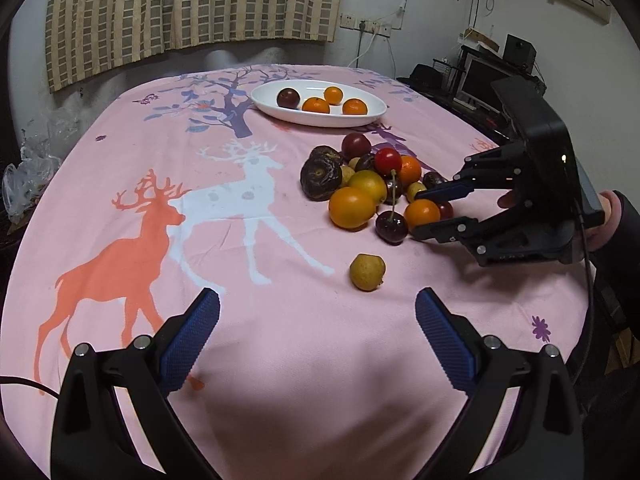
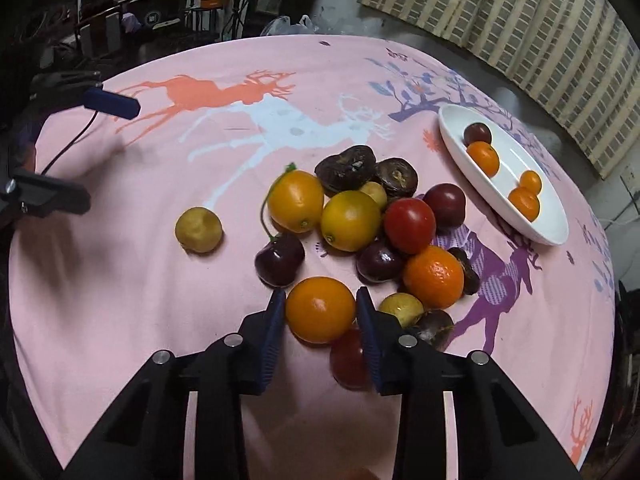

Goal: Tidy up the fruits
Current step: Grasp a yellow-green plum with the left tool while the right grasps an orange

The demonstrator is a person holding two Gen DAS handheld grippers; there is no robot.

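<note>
A small orange [image 2: 320, 309] at the near edge of a fruit pile sits between the blue pads of my right gripper [image 2: 320, 300], which is shut on it. The left wrist view shows that right gripper [image 1: 416, 215] reaching in from the right, around the same orange [image 1: 422, 213]. The pile holds oranges, dark cherries [image 2: 279, 259], a red tomato [image 2: 410, 220], wrinkled dark passion fruits [image 2: 346, 174] and small yellow fruits. A lone yellow fruit [image 1: 367, 272] lies apart, just beyond my left gripper [image 1: 318, 312], which is open and empty. A white oval plate [image 1: 270, 98] behind the pile holds a plum and three oranges.
A pink deer-print cloth [image 1: 240, 360] covers the table. Plastic bags [image 1: 28, 176] lie past its left edge. A monitor and shelves [image 1: 480, 80] stand at the back right, near a person's hand [image 1: 600, 220] on the right gripper's handle. A curtain hangs behind.
</note>
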